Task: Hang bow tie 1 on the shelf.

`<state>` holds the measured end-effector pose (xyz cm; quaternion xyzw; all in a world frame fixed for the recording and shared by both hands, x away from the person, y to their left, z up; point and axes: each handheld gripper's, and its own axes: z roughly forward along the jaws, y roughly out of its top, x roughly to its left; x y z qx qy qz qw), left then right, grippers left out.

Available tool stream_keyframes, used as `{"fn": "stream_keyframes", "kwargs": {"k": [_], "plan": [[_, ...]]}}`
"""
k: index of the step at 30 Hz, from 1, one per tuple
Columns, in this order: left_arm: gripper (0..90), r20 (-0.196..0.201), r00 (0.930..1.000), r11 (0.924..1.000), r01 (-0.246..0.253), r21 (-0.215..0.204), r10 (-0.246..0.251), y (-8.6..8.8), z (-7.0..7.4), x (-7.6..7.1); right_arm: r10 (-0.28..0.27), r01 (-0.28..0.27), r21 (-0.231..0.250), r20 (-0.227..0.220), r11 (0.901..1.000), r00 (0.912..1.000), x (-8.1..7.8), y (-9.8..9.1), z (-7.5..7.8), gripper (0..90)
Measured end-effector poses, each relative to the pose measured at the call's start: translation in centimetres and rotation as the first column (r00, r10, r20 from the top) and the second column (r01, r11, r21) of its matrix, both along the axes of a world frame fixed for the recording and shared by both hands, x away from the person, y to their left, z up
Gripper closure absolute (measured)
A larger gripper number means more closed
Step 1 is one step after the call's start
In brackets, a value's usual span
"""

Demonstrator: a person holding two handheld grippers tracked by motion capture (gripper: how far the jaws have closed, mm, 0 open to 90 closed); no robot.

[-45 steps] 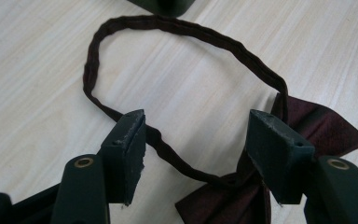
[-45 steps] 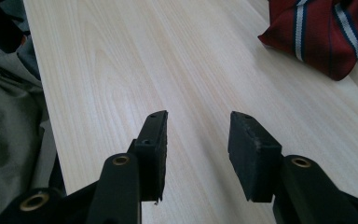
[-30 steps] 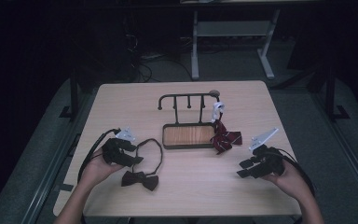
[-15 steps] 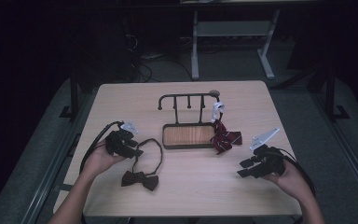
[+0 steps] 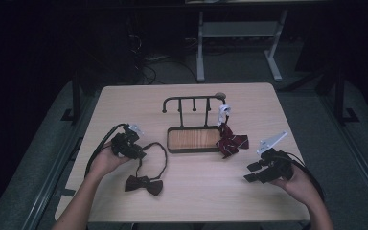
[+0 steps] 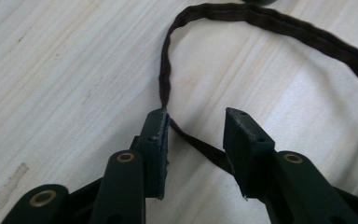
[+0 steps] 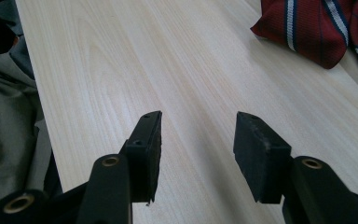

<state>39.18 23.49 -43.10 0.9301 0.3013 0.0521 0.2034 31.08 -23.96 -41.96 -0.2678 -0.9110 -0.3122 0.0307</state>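
- The dark bow tie [image 5: 144,184] lies flat on the bench [image 5: 124,103] near the front edge, its strap [image 6: 242,16] curving up and away from the knot in a loop toward the left gripper [image 5: 135,149].
- In the left gripper view the jaws straddle the strap: they have just been closing, but a gap remains, and the band only brushes one jaw's inner face, so it is not yet pinched. Taking the loop rather than the knot leaves the strap free to be hooked over a peg, as I judge it.
- The rack [image 5: 194,101] stands at mid-bench behind its wooden tray [image 5: 194,139]; a striped red bow tie [image 5: 230,143] hangs down from the rack's right end and rests on the bench beside the tray.
- The right gripper [image 5: 256,171] rests low near the right front of the bench, jaws released over bare wood; they have just been opening with nothing between them. It seems parked clear of the left hand's work.
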Motion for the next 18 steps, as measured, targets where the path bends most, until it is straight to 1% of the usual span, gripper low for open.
{"fn": "stream_keyframes", "kwargs": {"k": [2,3,8,13,18], "plan": [[61.6,-0.003,1.0000,1.0000,-0.001,0.001,0.001,-0.1,-0.1,0.1,0.001,-0.001,0.000,-0.002,1.0000,1.0000,0.0,0.0,0.0,51.3],[62.0,-0.001,1.0000,0.9999,-0.001,0.014,0.001,-0.1,-0.1,0.3,0.001,-0.001,-0.001,-0.002,1.0000,1.0000,0.0,0.0,0.0,51.4],[64.7,-0.005,1.0000,0.9999,-0.008,0.010,0.008,-0.3,-0.3,0.6,0.001,-0.001,0.002,0.000,1.0000,1.0000,0.0,0.0,0.0,51.4],[67.4,-0.007,0.9999,0.9997,-0.012,0.019,0.012,-0.5,-0.3,0.9,-0.001,0.001,0.005,-0.005,1.0000,1.0000,-0.1,0.0,0.1,51.5],[69.4,0.001,0.9998,0.9986,-0.019,0.050,0.019,-0.5,-0.3,1.3,0.003,-0.003,0.008,-0.005,1.0000,1.0000,-0.1,0.0,0.1,52.0]]}}
